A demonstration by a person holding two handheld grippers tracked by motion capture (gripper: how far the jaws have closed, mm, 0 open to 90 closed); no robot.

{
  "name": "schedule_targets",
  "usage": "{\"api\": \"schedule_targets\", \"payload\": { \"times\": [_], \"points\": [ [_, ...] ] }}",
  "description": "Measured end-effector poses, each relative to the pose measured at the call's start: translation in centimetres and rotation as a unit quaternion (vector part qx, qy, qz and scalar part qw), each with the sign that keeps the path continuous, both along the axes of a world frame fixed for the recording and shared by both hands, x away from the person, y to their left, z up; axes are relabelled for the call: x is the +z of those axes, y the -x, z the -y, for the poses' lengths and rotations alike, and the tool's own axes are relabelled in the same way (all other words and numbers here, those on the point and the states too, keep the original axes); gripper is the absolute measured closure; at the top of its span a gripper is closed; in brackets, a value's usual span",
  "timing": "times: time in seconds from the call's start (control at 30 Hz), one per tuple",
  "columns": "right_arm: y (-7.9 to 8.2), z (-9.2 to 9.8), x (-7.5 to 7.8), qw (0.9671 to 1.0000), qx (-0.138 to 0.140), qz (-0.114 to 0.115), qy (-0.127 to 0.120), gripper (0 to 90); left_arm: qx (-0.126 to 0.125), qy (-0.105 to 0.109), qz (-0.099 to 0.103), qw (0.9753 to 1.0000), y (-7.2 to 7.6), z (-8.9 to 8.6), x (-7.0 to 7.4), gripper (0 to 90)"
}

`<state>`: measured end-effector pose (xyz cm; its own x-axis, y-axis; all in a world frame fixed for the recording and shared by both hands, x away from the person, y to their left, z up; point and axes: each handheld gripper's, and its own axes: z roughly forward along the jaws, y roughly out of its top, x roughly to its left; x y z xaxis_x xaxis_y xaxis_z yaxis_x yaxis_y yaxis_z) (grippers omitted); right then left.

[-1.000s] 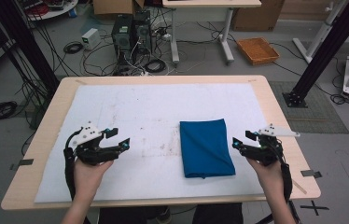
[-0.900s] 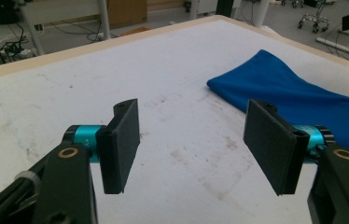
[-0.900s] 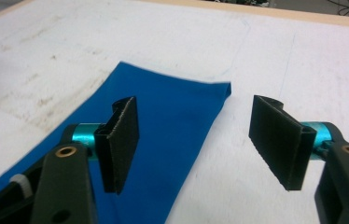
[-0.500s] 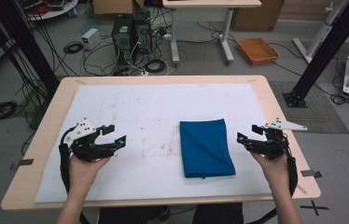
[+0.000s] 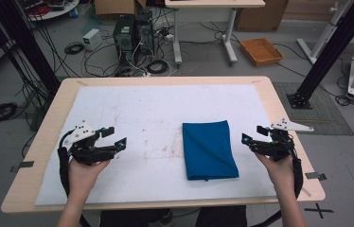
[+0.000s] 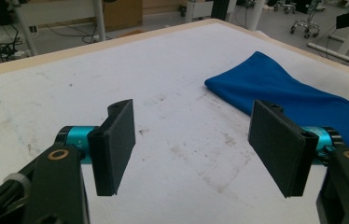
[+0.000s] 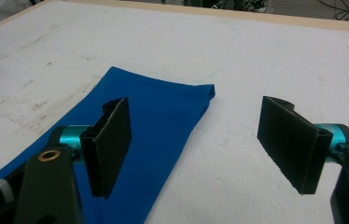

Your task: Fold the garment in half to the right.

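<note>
**Blue cloth folded on mat, both grippers open and apart from it**

Blue cloth [image 5: 209, 149] lies flat, folded to a rectangle, right of centre on the white mat [image 5: 156, 109] covering the table [image 5: 279, 109]. We read no brand, label or writing on cloth, mat or grippers; mat shows only brownish stains w/ faint lines.

Left gripper [image 5: 111, 137] sits well left of cloth, jaws spread wide, nothing between them; in left gripper view cloth [image 6: 284, 93] lies ahead to the right. Right gripper [image 5: 253, 134] is near cloth's right edge, not touching, jaws likewise wide apart and holding nothing; in right gripper view cloth [image 7: 163, 121] runs under the one jaw.

Edges: cloth's far edge is straight, near edge slightly rumpled. Bare mat lies on all sides of cloth, widest to the left and far side.
</note>
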<state>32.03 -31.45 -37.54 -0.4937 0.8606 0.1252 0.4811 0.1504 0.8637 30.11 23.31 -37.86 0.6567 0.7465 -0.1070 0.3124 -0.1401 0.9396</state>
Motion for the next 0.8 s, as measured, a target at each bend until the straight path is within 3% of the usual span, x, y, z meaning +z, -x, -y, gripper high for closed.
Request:
{"api": "schedule_targets", "payload": {
  "times": [0.8],
  "points": [
    [-0.08,0.03,-0.25,1.0,-0.001,-0.003,0.004,25.9,0.003,-0.003,-0.005,1.0,0.03,-0.19,-0.1,32.0]
  ]
}}
